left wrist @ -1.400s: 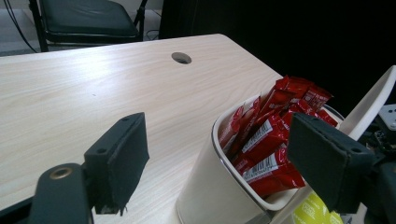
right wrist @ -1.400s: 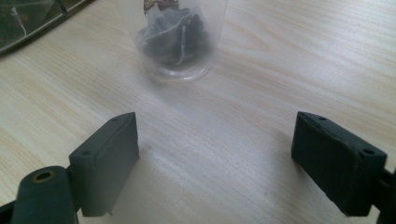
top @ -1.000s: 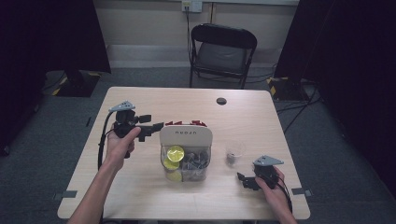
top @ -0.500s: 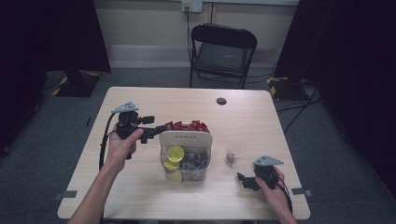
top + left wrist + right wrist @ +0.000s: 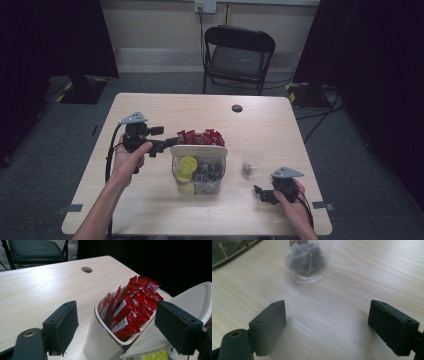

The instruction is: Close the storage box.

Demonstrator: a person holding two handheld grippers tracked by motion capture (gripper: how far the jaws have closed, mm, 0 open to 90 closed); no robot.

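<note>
A clear organiser box [image 5: 200,180] stands mid-table with its white lid [image 5: 199,150] raised. Its back compartment [image 5: 97,312] holds several red sauce packets [image 5: 131,306] standing on end. Yellow-green packets [image 5: 187,166] and dark packets [image 5: 209,172] fill the front sections. My left gripper [image 5: 170,142] is open at the box's left back corner, level with the red packets [image 5: 200,136]; nothing is between its jaws. My right gripper [image 5: 260,194] rests open near the front right of the table, pointing at a small clear cup [image 5: 308,257] with a dark wrapped item inside.
The cup [image 5: 250,164] stands just right of the box. A round cable hole [image 5: 237,108] marks the table's far side, and a black folding chair [image 5: 239,57] stands beyond it. Bare tabletop [image 5: 150,200] lies left of the box.
My left gripper has edged right and slightly down toward the red packets. The right gripper has stayed put.
</note>
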